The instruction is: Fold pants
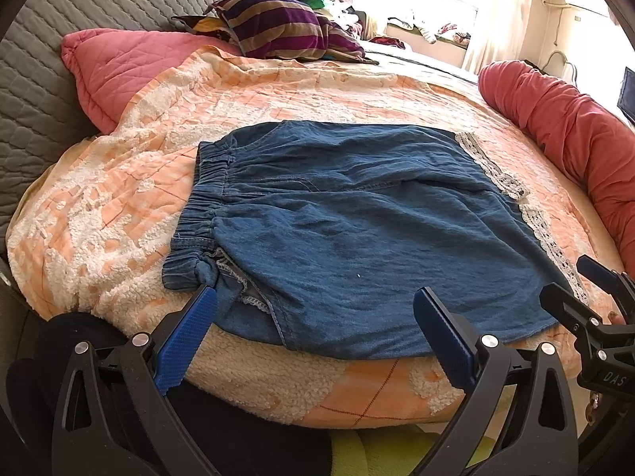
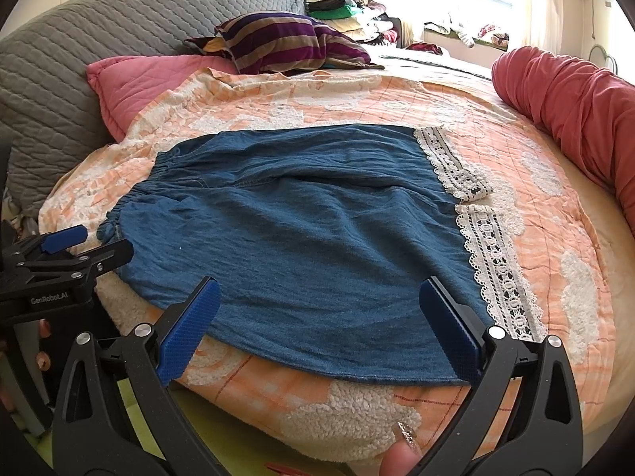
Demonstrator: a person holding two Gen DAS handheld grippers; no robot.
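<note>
1. Both sets of jaws stand wide apart and grip nothing. I read this from each wrist view: the left gripper (image 1: 315, 303) and the right gripper (image 2: 319, 295) each show two blue pads spread with bare denim between them.
2. I locate the pants (image 1: 349, 230), a blue denim pair with an elastic waistband (image 1: 202, 202) to the left and white lace hems (image 2: 492, 261) to the right. They lie flat on the orange-and-white bedspread (image 1: 278, 95), with their near edge at the near rim of the bed.
3. I see the left gripper over the near waistband corner, where an inside seam is turned up. Its left pad (image 1: 186, 341) sits just beside that corner; I cannot tell whether it touches the cloth.
4. I see the right gripper over the near leg, with its right pad (image 2: 452, 333) just beside the lace.
5. Each gripper also shows at the edge of the other's view, so the two are near each other along the near edge of the bed.
6. Surroundings, far side: a pink quilted pillow (image 1: 119, 67), a grey quilted headboard cover (image 1: 47, 79), a striped purple-and-tan cushion (image 1: 278, 27) and a heap of clothes (image 2: 349, 8) by the window.
7. Surroundings, right side: a rolled red blanket (image 2: 575, 107) lies along the bed's edge, well apart from the lace hems.
8. I see nothing lying on top of the pants.
</note>
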